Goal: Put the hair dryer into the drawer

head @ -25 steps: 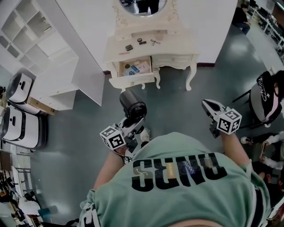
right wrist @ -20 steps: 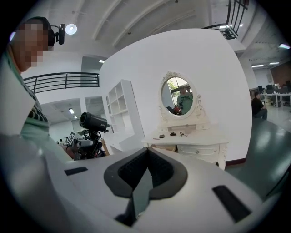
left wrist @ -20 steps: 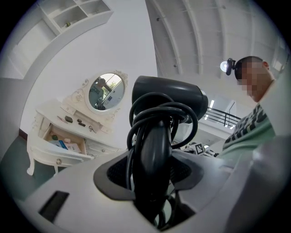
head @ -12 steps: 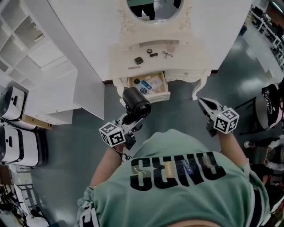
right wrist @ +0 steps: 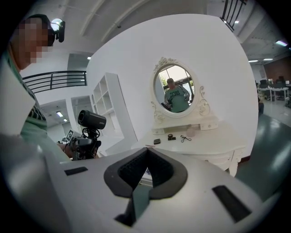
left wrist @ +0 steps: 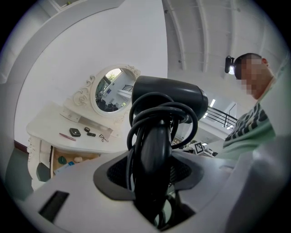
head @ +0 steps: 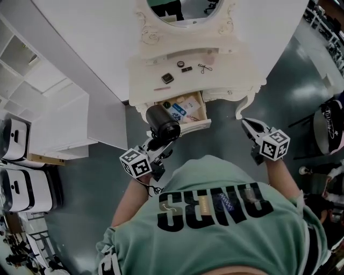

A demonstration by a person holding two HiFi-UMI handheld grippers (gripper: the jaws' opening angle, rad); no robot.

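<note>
Shirt print (head: 215, 201): large dark capitals across your green shirt; they look like "SUNO", but the first letters are uncertain.
Left marker cube (head: 135, 164): black-and-white square code, no letters.
Right marker cube (head: 276, 145): the same kind of code.
Packets (head: 180, 109) in the drawer (head: 196, 125): blue-and-white print, too small for you to read.

One hair dryer (head: 162, 122), one dressing table (head: 226, 59), one oval mirror (head: 177, 8), one open drawer (head: 199, 124), two grippers: left gripper (head: 160, 145), right gripper (head: 246, 124).

Oval mirror (head: 180, 9); white shelving (head: 24, 80) at left
</note>
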